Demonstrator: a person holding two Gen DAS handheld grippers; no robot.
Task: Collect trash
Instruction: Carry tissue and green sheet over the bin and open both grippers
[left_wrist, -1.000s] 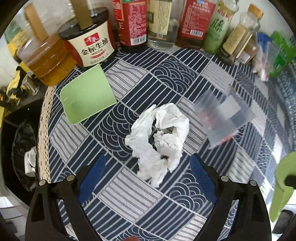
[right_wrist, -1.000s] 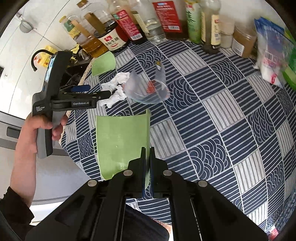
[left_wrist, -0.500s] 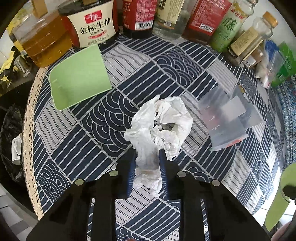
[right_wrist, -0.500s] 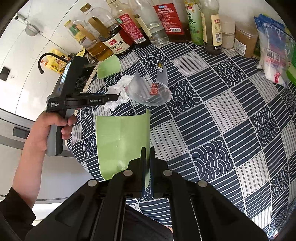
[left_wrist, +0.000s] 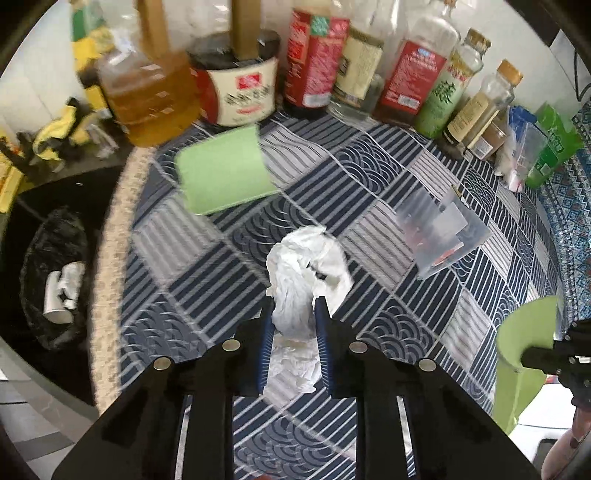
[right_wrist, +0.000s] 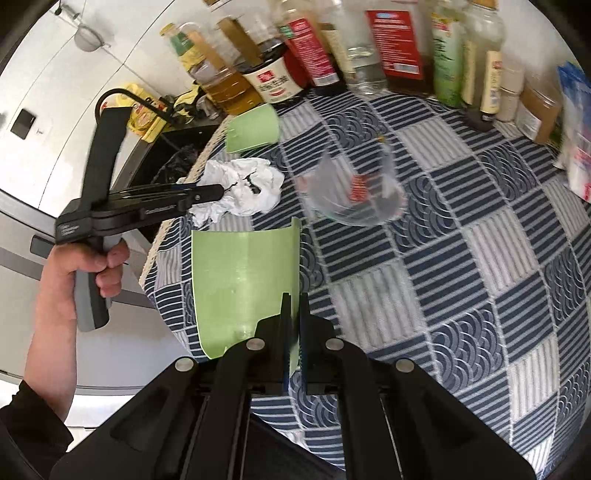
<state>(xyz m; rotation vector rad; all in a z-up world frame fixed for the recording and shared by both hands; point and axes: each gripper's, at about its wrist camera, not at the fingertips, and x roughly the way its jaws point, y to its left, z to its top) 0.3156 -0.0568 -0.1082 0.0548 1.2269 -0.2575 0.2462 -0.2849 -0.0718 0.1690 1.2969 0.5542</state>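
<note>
Left wrist view: the left gripper (left_wrist: 293, 345), wide apart a second ago, has clamped onto the crumpled tissue (left_wrist: 306, 273) and lifts it over the tablecloth (left_wrist: 388, 310). The right gripper (right_wrist: 293, 332) stays pinched on a green scoop (right_wrist: 243, 280). Likely next stop: the trash bin (left_wrist: 55, 273).
</note>
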